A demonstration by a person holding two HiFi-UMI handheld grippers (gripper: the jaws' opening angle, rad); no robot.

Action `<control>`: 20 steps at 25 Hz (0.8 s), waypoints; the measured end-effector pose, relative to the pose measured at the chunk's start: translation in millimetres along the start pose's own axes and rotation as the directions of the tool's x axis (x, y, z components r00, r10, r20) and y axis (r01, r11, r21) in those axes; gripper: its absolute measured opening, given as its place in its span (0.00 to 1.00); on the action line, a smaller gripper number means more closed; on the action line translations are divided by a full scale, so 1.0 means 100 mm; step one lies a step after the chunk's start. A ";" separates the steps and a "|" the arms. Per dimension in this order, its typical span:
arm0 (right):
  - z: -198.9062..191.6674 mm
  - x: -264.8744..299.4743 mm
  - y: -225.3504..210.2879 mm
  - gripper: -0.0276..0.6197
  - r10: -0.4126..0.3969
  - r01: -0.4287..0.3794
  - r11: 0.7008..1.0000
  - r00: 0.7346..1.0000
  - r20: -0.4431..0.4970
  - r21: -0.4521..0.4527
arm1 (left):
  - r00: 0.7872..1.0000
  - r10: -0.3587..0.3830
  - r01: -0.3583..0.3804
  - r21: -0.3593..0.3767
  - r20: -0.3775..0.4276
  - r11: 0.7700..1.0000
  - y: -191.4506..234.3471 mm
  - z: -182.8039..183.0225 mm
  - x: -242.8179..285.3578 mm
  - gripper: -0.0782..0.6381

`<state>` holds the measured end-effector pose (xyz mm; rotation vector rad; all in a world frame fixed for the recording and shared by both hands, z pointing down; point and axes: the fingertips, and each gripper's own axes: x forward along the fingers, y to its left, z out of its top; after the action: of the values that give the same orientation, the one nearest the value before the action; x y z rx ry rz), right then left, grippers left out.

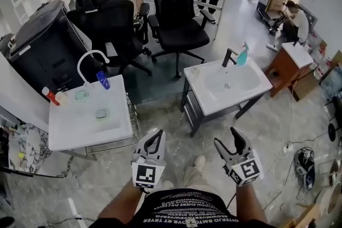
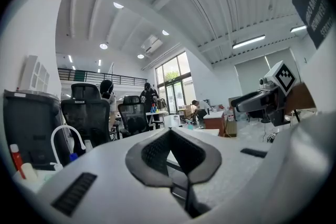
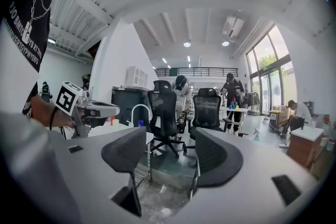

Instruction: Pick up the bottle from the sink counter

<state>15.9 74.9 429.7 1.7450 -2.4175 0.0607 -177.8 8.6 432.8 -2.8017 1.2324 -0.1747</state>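
A teal spray bottle (image 1: 243, 54) stands by the black faucet (image 1: 229, 56) at the back of the right sink counter (image 1: 214, 102). A small blue bottle (image 1: 103, 80) and a red bottle (image 1: 51, 96) stand on the left white sink unit (image 1: 69, 133) near its curved white faucet (image 1: 90, 56). Both grippers hang low in front of the person, well short of either sink. My left gripper (image 1: 158, 133) has its tips touching with nothing between them. My right gripper (image 1: 225, 136) stands open and empty, as its own view shows (image 3: 168, 152); the spray bottle (image 3: 256, 135) is small and far off there.
Black office chairs (image 1: 179, 13) stand behind the sinks, with a dark bin (image 1: 45, 45) at the left. A wooden cabinet (image 1: 288, 67) is at the right, and cables (image 1: 304, 160) lie on the floor. People stand and crouch at the back.
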 end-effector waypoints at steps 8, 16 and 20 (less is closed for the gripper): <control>-0.17 0.41 -0.51 0.47 0.071 -0.071 0.997 0.997 -0.005 0.031 | 0.990 0.133 -0.133 0.007 -0.051 0.991 0.18 -0.04 0.56 0.11; -0.25 1.06 -1.18 0.47 0.147 -0.146 0.988 0.989 -0.005 0.043 | 0.985 0.161 -0.162 -0.015 -0.068 0.987 0.21 -0.09 1.30 0.11; -0.19 1.31 -1.52 0.47 0.164 -0.164 0.986 0.986 0.014 0.039 | 0.981 0.177 -0.178 -0.011 -0.076 0.984 0.25 -0.08 1.64 0.11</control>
<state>121.2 -93.7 459.6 1.5614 -2.5798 0.1206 -87.1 -129.7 449.9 -2.7031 1.4990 -0.2602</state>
